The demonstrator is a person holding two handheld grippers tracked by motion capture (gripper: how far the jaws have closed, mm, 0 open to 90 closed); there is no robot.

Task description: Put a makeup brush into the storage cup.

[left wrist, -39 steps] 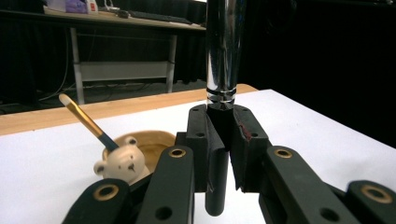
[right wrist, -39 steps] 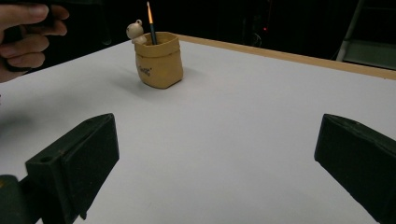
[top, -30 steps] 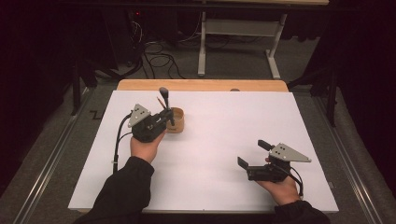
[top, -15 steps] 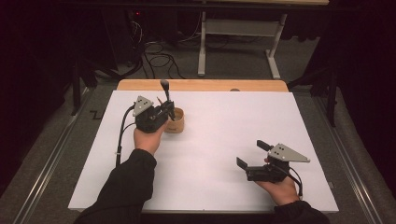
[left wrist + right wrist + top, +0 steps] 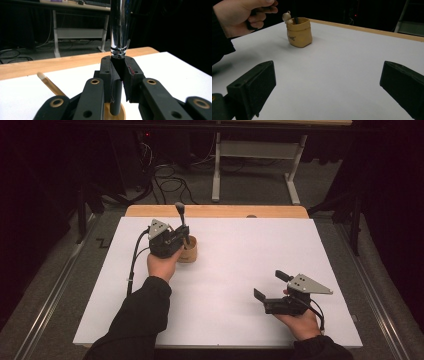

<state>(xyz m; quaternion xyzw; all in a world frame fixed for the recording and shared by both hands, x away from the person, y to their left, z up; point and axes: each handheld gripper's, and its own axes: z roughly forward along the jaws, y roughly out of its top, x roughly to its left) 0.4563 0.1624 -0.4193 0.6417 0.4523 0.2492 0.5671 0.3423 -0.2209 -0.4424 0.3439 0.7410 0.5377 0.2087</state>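
My left gripper [image 5: 183,239] [image 5: 120,68] is shut on an upright tool [image 5: 180,215], gripping the black neck just below its chrome handle [image 5: 119,27]. The tool's black lower shaft [image 5: 116,100] reaches down into a tan sack-shaped cup [image 5: 188,251] [image 5: 299,32] on the white table cover. A wooden stick with a pale tip [image 5: 47,81] leans in the same cup, and a small pale figure [image 5: 286,17] sits at the cup's rim. My right gripper [image 5: 270,285] [image 5: 327,87] rests low at the near right, jaws wide open with nothing between them.
The white sheet [image 5: 240,265] covers a wooden table whose bare far edge [image 5: 225,211] shows. A white desk frame [image 5: 255,165] and floor cables [image 5: 165,182] lie beyond. The person's left hand [image 5: 242,15] is beside the cup in the right gripper view.
The left gripper has shifted slightly toward the far side with the tool in it, and the tool stands over the cup. The right gripper has kept still.
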